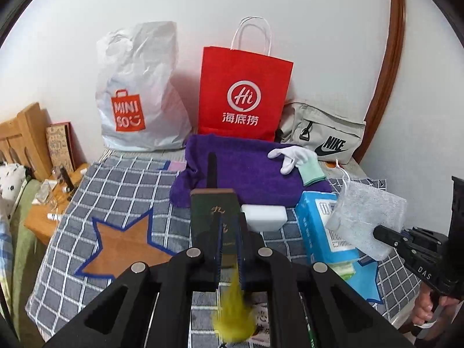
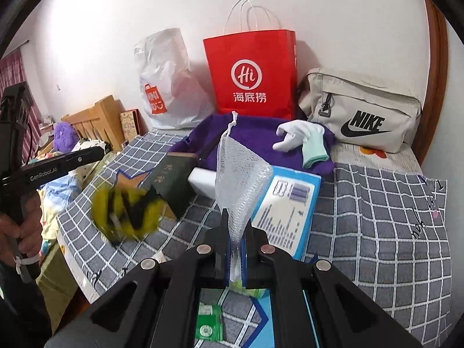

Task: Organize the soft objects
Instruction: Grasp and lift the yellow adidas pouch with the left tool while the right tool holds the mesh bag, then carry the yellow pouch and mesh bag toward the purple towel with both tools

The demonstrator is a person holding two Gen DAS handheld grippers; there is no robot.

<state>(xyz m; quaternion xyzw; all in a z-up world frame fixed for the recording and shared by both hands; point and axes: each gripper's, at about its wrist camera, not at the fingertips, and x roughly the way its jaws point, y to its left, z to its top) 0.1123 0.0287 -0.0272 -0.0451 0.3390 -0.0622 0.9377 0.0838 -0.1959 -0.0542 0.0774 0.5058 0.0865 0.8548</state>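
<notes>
My left gripper [image 1: 227,232] is shut on a fuzzy yellow pom-pom [image 1: 233,319] that hangs blurred below the jaws; it also shows in the right wrist view [image 2: 127,213]. My right gripper [image 2: 235,232] is shut on a white mesh pouch [image 2: 240,177] with a drawstring, held above the bed; the pouch also shows in the left wrist view [image 1: 368,217]. A purple towel [image 1: 246,174] lies ahead with a white glove [image 1: 290,156] and a mint sock [image 1: 311,172] on it.
A red paper bag [image 1: 243,95], a white Miniso bag [image 1: 136,92] and a beige Nike pouch [image 1: 324,133] stand at the wall. A dark green book [image 1: 214,211], a white block [image 1: 265,214] and a blue tissue pack [image 1: 324,232] lie on the checked bedcover [image 1: 121,191].
</notes>
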